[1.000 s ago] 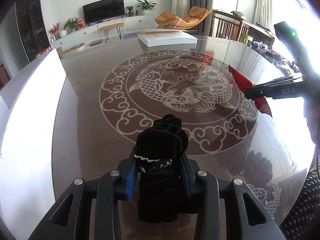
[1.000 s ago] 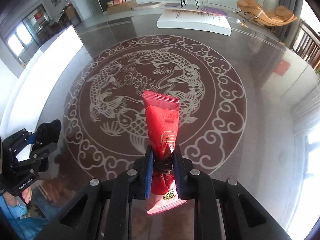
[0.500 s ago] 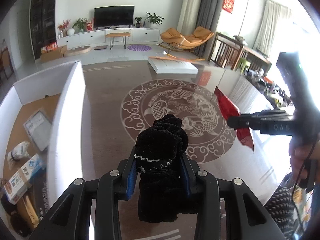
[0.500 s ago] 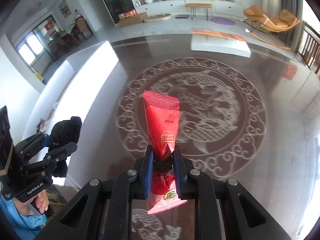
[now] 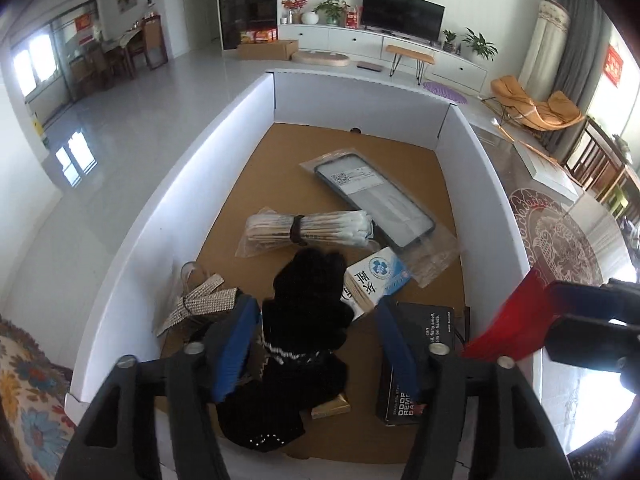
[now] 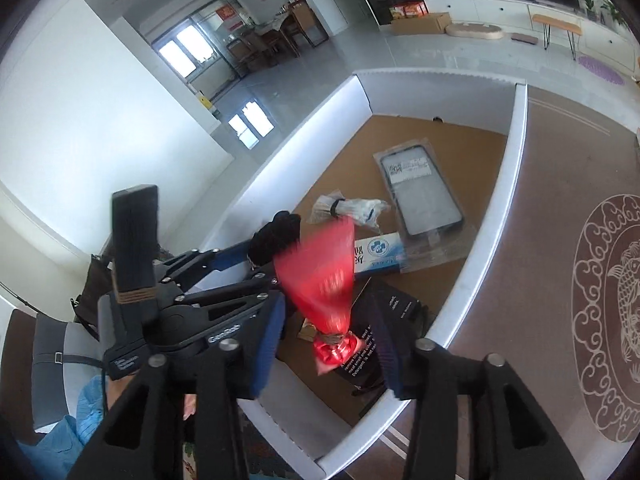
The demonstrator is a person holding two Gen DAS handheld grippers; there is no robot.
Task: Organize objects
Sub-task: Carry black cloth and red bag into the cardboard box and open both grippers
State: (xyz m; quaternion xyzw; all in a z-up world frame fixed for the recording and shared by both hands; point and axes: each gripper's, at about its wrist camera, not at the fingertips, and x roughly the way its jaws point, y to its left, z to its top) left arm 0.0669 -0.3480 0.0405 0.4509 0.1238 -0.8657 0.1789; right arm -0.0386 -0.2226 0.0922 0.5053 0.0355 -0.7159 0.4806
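One white-walled box [image 5: 472,152] lies under the two grippers. It holds one bagged phone case [image 5: 376,196], one banded bundle of wrapped chopsticks [image 5: 308,230], one blue-and-white carton [image 5: 372,284], one black printed box [image 5: 416,360], one studded strap item [image 5: 200,304] and one small gold packet [image 5: 332,406]. Between the jaws: one black glove [image 5: 304,320] and one red snack packet [image 6: 324,280].

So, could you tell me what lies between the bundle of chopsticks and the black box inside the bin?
In the left wrist view, the black glove and the blue-and-white carton lie between the chopstick bundle and black box.
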